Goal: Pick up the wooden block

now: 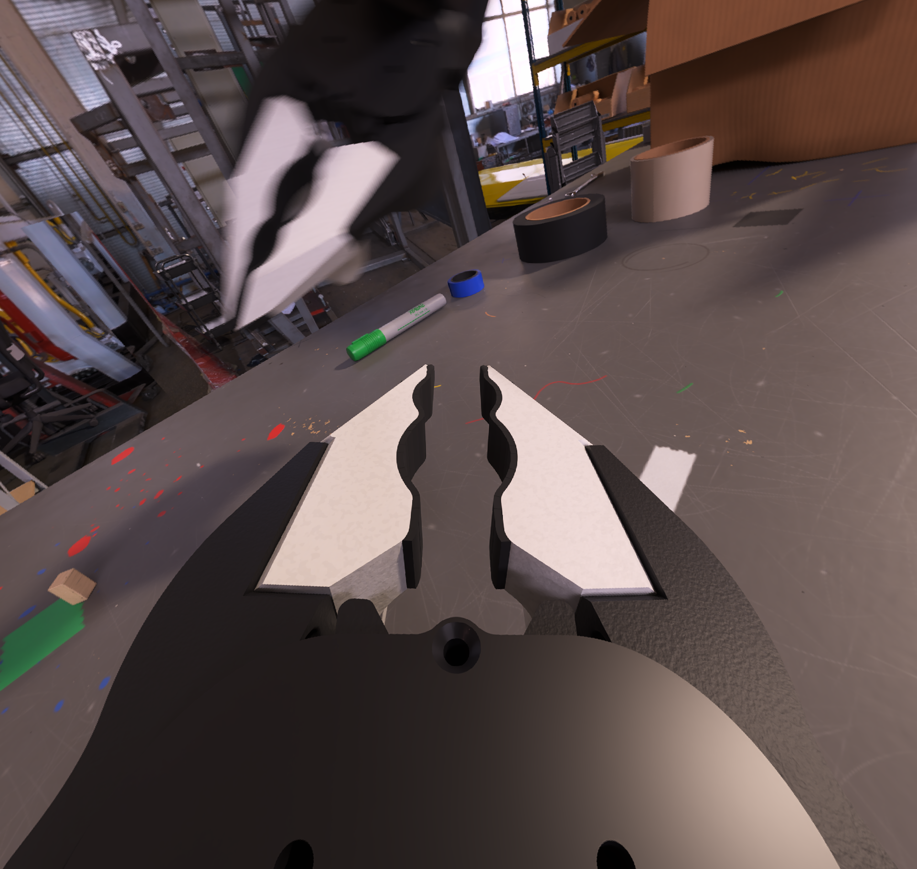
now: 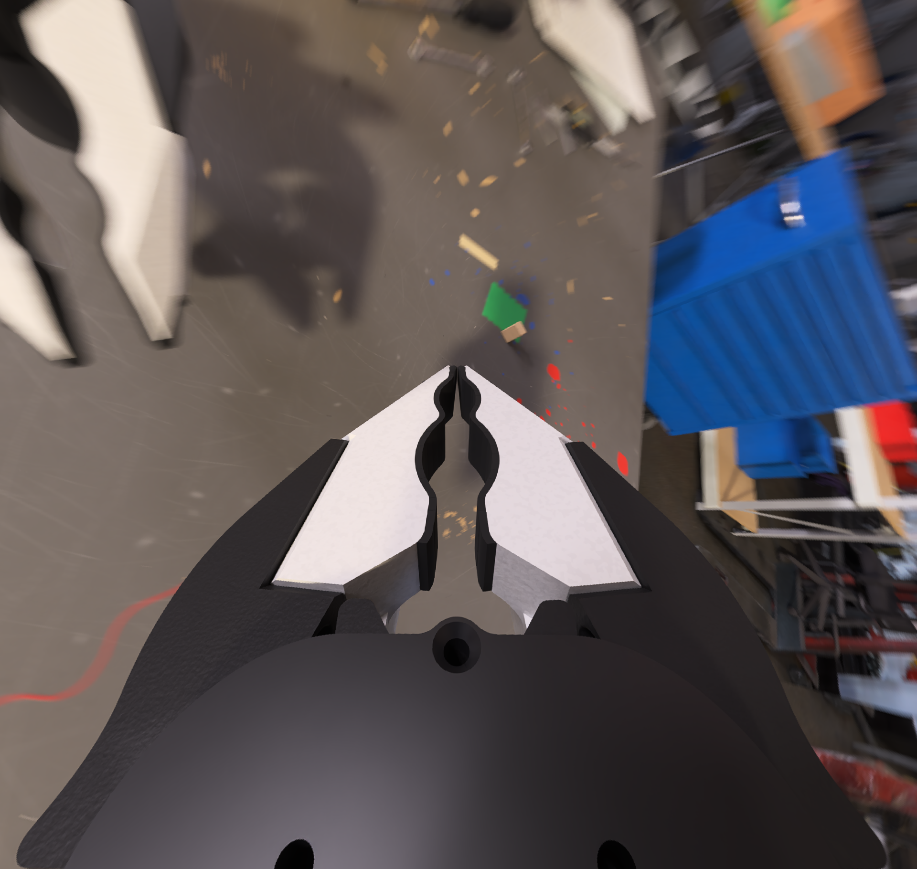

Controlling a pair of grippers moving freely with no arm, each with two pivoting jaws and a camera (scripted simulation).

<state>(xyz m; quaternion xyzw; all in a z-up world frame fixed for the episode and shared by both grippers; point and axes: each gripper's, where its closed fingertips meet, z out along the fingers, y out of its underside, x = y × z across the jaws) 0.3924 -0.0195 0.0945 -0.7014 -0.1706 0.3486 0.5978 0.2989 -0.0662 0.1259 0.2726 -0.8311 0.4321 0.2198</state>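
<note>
The wooden block (image 1: 72,585) is a small pale cube on the grey table, at the end of a green tape strip (image 1: 39,639), far left of my left gripper (image 1: 456,374). The left gripper is open and empty, low over the table. In the right wrist view the block (image 2: 513,332) lies just beyond and slightly right of my right gripper (image 2: 456,369), which is shut and empty and looks down from above. The right gripper shows blurred in the left wrist view (image 1: 297,230), high up. The left gripper shows at the upper left of the right wrist view (image 2: 94,175).
A green-capped marker (image 1: 397,325), a blue tape roll (image 1: 465,283), a black tape roll (image 1: 560,227), a tan cylinder (image 1: 671,180) and a cardboard box (image 1: 784,51) stand ahead. The table edge (image 1: 173,413) runs left. A wood strip (image 2: 477,251) and chips lie beyond the block.
</note>
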